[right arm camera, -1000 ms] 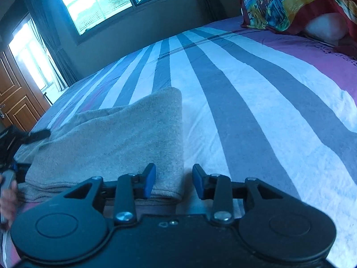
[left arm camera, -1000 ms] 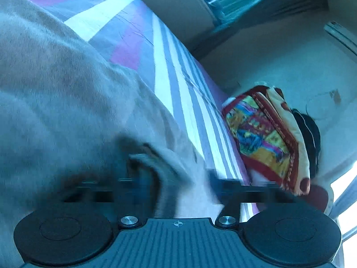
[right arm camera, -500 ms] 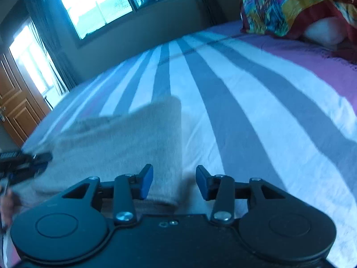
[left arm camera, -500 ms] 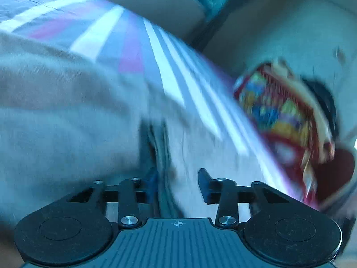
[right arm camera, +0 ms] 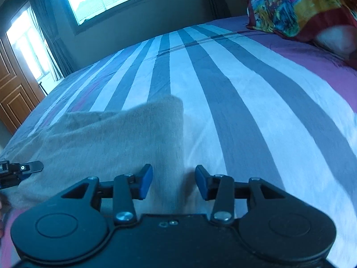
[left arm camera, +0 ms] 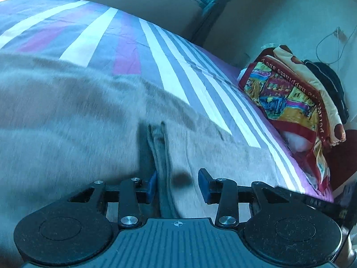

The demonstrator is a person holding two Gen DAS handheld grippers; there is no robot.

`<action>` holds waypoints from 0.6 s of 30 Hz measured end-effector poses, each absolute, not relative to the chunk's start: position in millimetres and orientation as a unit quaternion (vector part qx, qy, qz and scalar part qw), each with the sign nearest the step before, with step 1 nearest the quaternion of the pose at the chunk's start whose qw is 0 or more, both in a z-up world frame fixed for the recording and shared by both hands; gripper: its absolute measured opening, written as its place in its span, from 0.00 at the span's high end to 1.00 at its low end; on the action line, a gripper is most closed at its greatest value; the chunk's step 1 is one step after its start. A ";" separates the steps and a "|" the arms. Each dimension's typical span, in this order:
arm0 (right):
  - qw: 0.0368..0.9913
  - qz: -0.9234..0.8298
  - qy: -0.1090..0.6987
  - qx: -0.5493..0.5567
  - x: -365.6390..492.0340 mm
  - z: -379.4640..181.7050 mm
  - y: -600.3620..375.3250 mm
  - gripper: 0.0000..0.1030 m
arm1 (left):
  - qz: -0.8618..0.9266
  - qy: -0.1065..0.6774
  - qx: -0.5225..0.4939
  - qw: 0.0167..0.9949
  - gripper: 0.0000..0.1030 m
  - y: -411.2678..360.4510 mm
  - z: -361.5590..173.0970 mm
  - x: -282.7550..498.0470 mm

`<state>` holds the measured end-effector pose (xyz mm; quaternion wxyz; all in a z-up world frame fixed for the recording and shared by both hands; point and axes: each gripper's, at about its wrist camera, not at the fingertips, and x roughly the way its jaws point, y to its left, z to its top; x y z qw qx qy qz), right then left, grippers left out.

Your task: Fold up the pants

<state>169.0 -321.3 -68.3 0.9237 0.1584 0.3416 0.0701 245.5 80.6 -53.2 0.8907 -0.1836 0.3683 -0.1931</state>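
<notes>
On the bed [right arm camera: 245, 102], the striped sheet one with grey, white and purple bands, the pants [right arm camera: 107, 138] were lying as a folded tan-grey bundle, kinda fuzzy looking. From the right wrist view they sat on the left half of the sheet, with a straight folded edge running away from the camera and ending in a squared corner.

Right tool [right arm camera: 174, 182] was hovering low right over that near edge, its blue pads spread apart, nothing between them being squeezed. The edge of the fabric passed through the gap, but I couldn't tell if either pad was actually touching it.

Left tool [left arm camera: 177, 185] was also spread apart. In its own view the pants [left arm camera: 67, 122] filled most of the left side, and a stack of folded layers ran up just beside its left pad, looked like touching or very nearly. That part was blurry so hard to say for sure. You could also see the left tool [right arm camera: 21, 170] poking in at the far left edge of the right wrist view, sitting at the pants' other end.

Off at the head of the bed was a colorful pillow [left arm camera: 287, 98] with red trim and some lettering on it, well apart from the pants.
</notes>
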 end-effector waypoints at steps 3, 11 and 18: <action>0.926 0.073 0.343 0.139 196.6 -61.3 -317.8 0.59 | -0.189 0.373 -0.182 0.890 0.61 79.2 -52.0 264.3; 0.913 0.074 0.372 0.146 232.7 -64.0 -319.0 0.62 | -0.210 0.379 -0.208 0.877 0.61 80.4 -58.0 262.4; 0.912 0.085 0.373 0.146 173.0 -74.3 -317.0 0.58 | -0.216 0.380 -0.204 0.876 0.62 85.8 -62.3 227.3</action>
